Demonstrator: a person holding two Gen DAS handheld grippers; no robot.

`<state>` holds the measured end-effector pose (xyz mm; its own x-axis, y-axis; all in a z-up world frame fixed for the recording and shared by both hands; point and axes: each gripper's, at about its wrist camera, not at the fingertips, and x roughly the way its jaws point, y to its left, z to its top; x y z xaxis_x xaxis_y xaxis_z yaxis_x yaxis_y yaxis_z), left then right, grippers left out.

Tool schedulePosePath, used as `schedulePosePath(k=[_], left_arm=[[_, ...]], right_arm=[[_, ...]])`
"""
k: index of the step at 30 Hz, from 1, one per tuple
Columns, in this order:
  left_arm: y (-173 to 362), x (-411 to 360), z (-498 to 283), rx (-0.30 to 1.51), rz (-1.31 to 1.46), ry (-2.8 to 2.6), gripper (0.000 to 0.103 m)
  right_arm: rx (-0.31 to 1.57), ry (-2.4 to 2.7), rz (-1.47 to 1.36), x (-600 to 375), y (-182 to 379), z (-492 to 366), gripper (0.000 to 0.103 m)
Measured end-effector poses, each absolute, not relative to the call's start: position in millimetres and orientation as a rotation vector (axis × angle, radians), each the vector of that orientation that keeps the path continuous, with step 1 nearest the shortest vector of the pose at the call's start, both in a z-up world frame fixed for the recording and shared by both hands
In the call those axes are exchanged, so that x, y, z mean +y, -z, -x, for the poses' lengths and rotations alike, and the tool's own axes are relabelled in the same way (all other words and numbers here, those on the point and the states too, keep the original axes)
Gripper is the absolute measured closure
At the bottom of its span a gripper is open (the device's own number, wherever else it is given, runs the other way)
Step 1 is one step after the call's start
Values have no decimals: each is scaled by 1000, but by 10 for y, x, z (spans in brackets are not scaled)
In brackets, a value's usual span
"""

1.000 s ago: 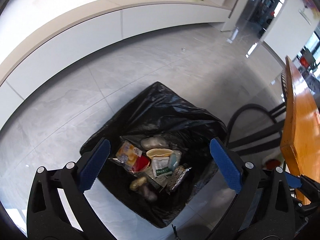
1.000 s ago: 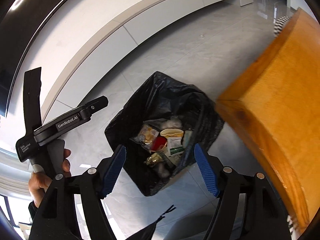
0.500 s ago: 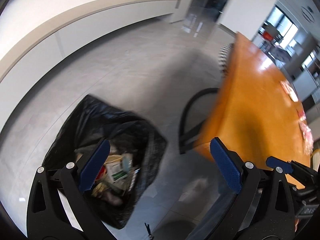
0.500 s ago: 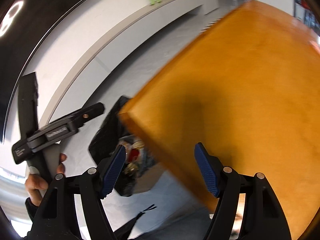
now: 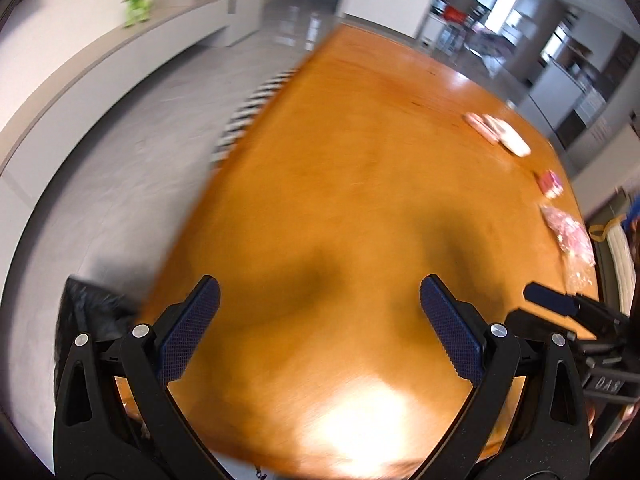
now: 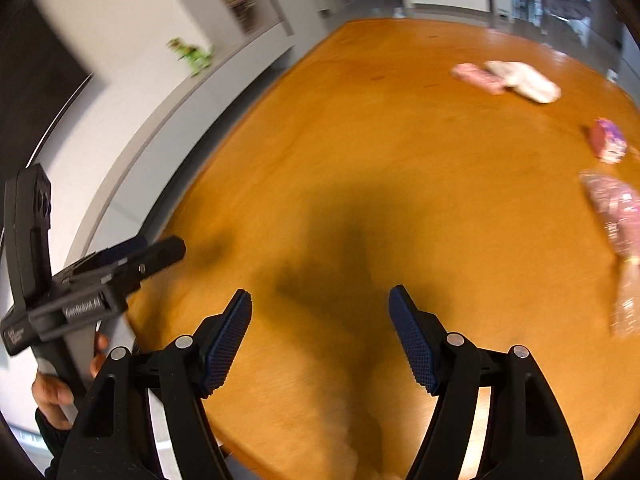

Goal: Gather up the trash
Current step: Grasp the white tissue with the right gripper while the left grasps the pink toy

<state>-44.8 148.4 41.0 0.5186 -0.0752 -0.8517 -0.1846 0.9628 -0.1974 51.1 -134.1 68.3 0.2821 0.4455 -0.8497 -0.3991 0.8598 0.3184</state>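
Note:
Both grippers hover open and empty over the near end of an orange wooden table (image 5: 360,200). My left gripper (image 5: 320,332) shows blue pads wide apart. My right gripper (image 6: 320,336) is likewise open. Trash lies at the table's far right: a pink packet (image 6: 478,75) beside a white crumpled wrapper (image 6: 524,80), a small pink-purple packet (image 6: 608,140), and a clear pink bag (image 6: 618,220). They also show in the left wrist view: the white wrapper (image 5: 508,136), small packet (image 5: 550,184), pink bag (image 5: 570,236). The black trash bag (image 5: 86,316) peeks out at lower left.
The table's left edge drops to a grey tiled floor (image 5: 120,140). A white curved counter (image 5: 80,64) with a green toy (image 5: 136,0) runs along the wall. The left gripper's body (image 6: 80,292) shows at the left of the right wrist view.
Both grippers have swung right and up from above the trash bag to over the table. The bag has slid out of view to the lower left. Both stay open.

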Motion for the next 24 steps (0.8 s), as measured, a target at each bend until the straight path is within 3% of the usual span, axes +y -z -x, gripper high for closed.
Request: schedulePosePath(k=[12, 24], left_arm=[[-386, 382, -913, 1114, 190, 32, 6], [-251, 107, -1881, 1143, 190, -44, 6]], right_arm=[[1143, -297, -82, -2106, -557, -1805, 31], [1113, -127, -147, -2351, -441, -3007, 31]])
